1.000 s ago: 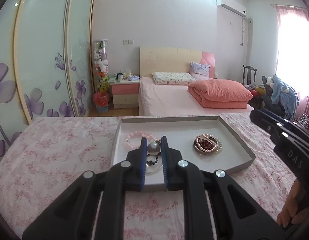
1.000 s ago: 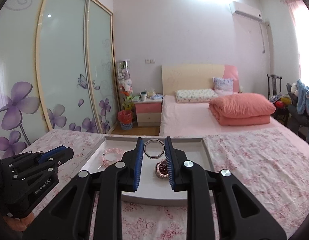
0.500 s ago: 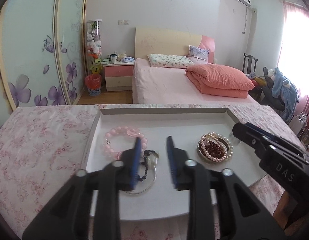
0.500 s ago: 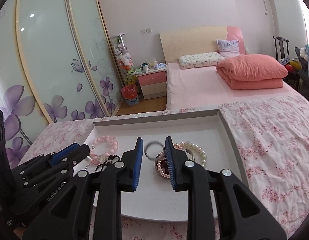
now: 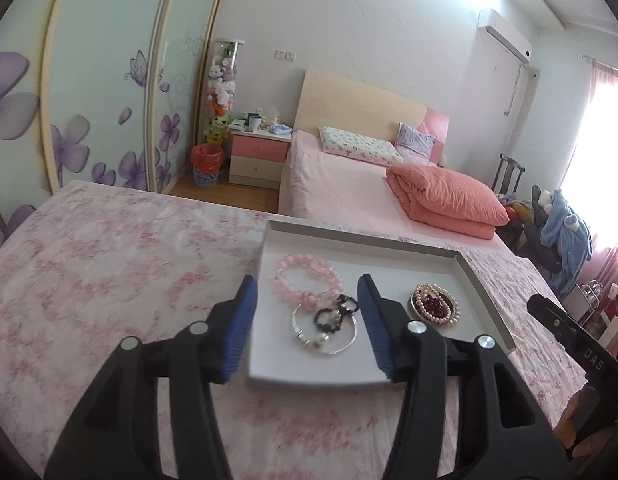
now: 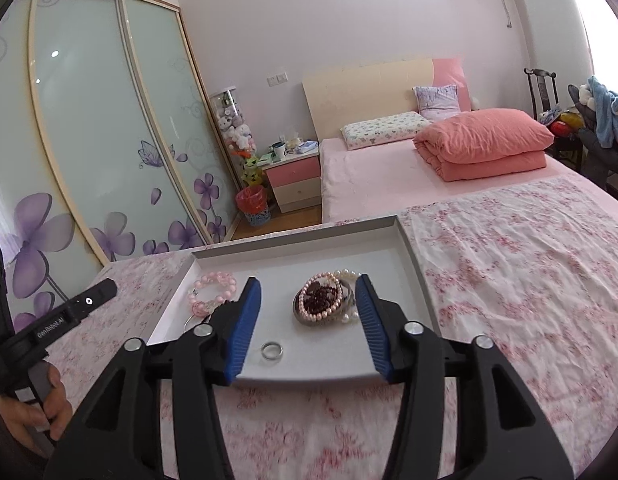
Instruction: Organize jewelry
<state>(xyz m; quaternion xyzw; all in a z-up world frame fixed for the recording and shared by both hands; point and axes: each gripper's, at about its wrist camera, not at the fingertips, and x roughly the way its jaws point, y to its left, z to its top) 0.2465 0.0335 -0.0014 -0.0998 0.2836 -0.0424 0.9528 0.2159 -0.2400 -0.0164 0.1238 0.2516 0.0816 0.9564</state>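
Note:
A grey tray [image 5: 365, 237] [image 6: 293, 236] lies on the floral cloth. In it are a pink bead bracelet [image 5: 305, 282] [image 6: 213, 292], a silver bangle with black beads and a pearl [image 5: 325, 326], a small dish of pearl and dark red beads [image 5: 434, 309] [image 6: 323, 300], and a silver ring [image 6: 272, 350] near the front edge. My left gripper [image 5: 307, 322] is open and empty above the bangle. My right gripper [image 6: 307, 322] is open and empty above the ring and the dish.
The table is covered with a pink floral cloth [image 5: 109, 272] [image 6: 529, 280]. Behind it stand a pink bed [image 5: 349, 184], a nightstand [image 5: 259, 154] and sliding wardrobe doors [image 6: 89, 140]. The other gripper shows at each view's edge, on the right in the left wrist view [image 5: 577, 344] and on the left in the right wrist view [image 6: 57, 320].
Both grippers have opened. The left one let go of the pearl bangle, which now lies in the tray. The right one let go of the silver ring, now on the tray floor.

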